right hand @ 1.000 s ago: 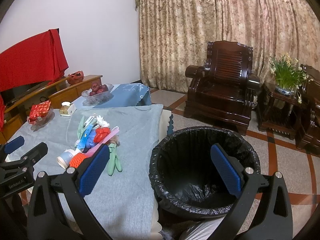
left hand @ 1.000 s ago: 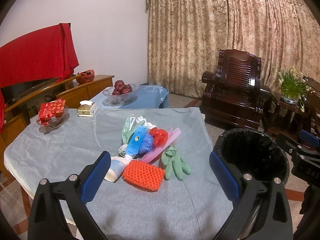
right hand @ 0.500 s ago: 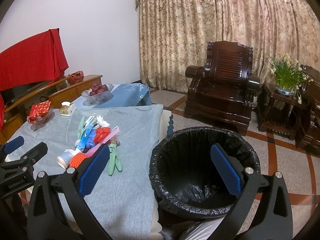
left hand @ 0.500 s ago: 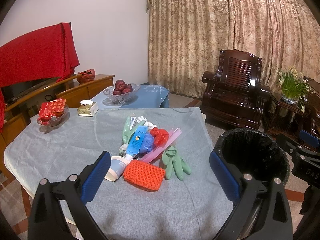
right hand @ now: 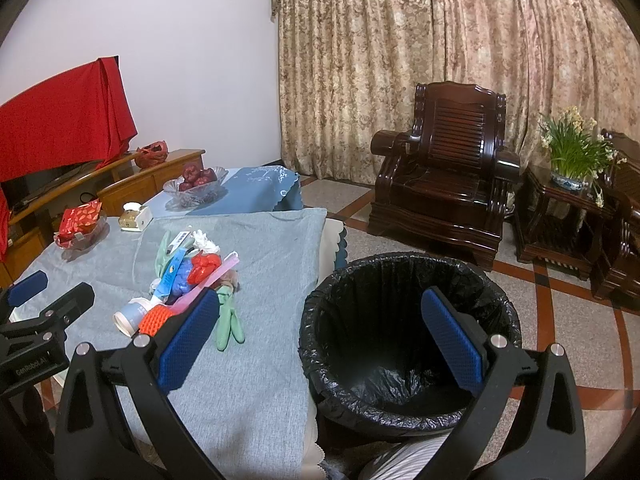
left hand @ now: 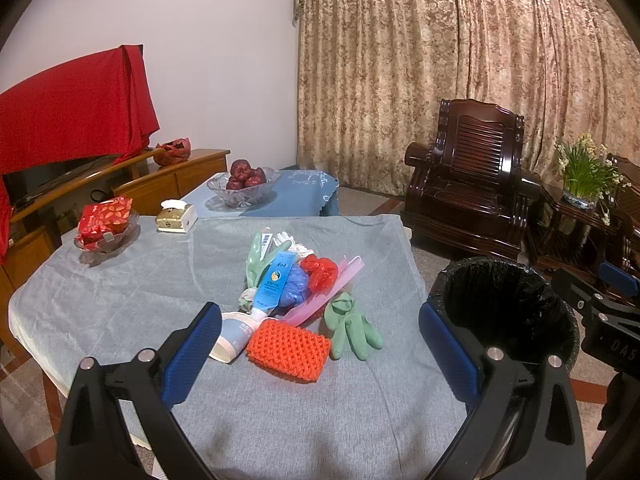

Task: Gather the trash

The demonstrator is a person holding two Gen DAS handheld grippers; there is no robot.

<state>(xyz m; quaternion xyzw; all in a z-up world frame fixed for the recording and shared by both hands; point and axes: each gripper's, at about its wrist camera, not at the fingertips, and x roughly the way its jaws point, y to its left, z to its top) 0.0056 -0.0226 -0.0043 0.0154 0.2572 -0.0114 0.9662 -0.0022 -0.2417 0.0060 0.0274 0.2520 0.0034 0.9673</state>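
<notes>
Nothing is collected yet, by the look of it: your left gripper (left hand: 320, 344) has its jaws spread wide and holds nothing, and your right gripper (right hand: 320, 340) is the same, spread and bare, hanging over the mouth of the black-lined bin (right hand: 408, 344). What shows of the bin's inside is only liner, so the whole pile is left to do.

Nearest your left gripper on the grey cloth (left hand: 120, 300) lie the orange knitted sponge (left hand: 289, 349), a pale paper cup (left hand: 234, 337) on its side touching it, and a green rubber glove (left hand: 352, 326) just beside. Behind them the heap goes on: a blue tube (left hand: 274, 282) lying over a blue crumpled bag (left hand: 296, 290), a red plastic scrap (left hand: 320, 272), a pink strip (left hand: 328, 292) running slantwise, a second green glove (left hand: 256, 258) and some white crumpled stuff (left hand: 290, 240). These overlap, so I judge the loose near pieces are the easiest first picks.

The bin stands just off the table's right edge, so the carry is short and nothing blocks it.

Farther back, leave alone the red packet in its glass dish (left hand: 105, 226), the tissue box (left hand: 176, 220) and the fruit bowl (left hand: 243, 184); they look like household things, not rubbish. Beyond are the dark wooden armchair (left hand: 464, 192) and the curtain (left hand: 460, 60)
</notes>
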